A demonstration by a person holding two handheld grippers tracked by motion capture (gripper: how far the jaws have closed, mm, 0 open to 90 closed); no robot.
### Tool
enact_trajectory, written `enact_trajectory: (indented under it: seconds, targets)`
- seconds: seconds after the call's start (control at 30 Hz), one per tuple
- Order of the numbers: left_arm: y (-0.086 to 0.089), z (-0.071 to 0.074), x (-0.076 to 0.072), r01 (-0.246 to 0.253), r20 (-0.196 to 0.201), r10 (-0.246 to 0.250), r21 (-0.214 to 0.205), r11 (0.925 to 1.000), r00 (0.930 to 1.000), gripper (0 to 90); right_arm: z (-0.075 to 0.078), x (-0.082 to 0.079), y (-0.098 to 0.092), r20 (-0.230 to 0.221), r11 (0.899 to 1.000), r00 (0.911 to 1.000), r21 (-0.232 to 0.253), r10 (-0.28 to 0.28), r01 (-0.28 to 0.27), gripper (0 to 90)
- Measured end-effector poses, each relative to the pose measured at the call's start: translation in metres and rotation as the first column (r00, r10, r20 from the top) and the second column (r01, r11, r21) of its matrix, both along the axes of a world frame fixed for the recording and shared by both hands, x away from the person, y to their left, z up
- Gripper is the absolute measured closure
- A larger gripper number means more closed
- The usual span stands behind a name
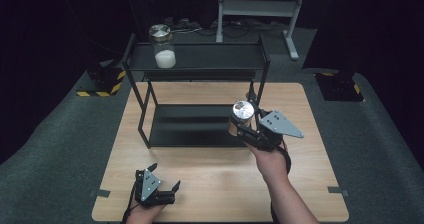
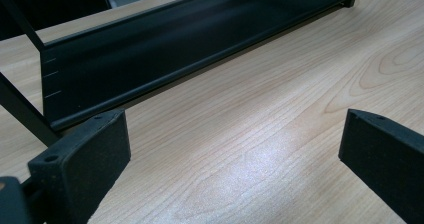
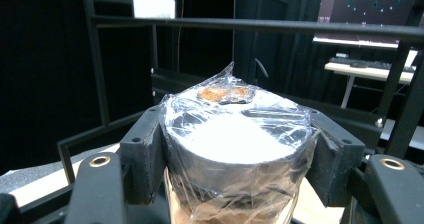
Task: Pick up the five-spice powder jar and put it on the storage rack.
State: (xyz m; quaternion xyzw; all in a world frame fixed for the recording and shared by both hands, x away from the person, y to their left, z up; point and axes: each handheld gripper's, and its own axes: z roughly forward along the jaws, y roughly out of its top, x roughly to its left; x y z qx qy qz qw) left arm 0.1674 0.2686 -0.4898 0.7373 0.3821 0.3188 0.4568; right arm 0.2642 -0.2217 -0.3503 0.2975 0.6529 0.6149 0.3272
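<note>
On shelf top (image 1: 210, 56) — jar (image 1: 163, 46), white powder; right gripper (image 1: 243, 126) clamps film-wrapped jar (image 1: 241, 116); left gripper (image 1: 165, 176) open.

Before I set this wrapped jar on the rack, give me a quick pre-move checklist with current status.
1. Grip: right gripper has its fingers pressed on both sides of the wrapped jar - ok.
2. Jar attitude: upright, lid on top - ok.
3. Top shelf space: the jar with white powder stands at its left end, the rest looks free - ok.
4. Lower shelf: looks bare - ok.
5. Left gripper: open, at the table's near edge, apart from the rack - ok.
6. Clearance between jar and the rack's right post: close in the high view - cannot tell.
</note>
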Motion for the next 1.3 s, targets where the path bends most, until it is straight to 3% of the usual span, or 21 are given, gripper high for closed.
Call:
enact_trajectory:
  seconds: [0.43,0.97,1.3]
  targets:
    - [0.001,0.0,0.0,-0.001,-0.002,0.001,-0.007,1.0,1.0,0.4,0.024,0.009,0.008,0.035,1.0,0.9994,0.001,0.006,-0.006,34.0]
    - [0.003,-0.001,0.0,0.001,-0.003,-0.001,-0.019,0.9998,1.0,0.4,0.048,0.021,0.015,0.067,0.999,0.9976,0.048,-0.014,0.011,34.0]
    - [0.004,-0.001,0.001,0.003,-0.003,-0.003,-0.026,0.9996,1.0,0.4,0.065,0.029,0.023,0.097,0.999,0.9951,0.049,-0.021,0.017,34.0]
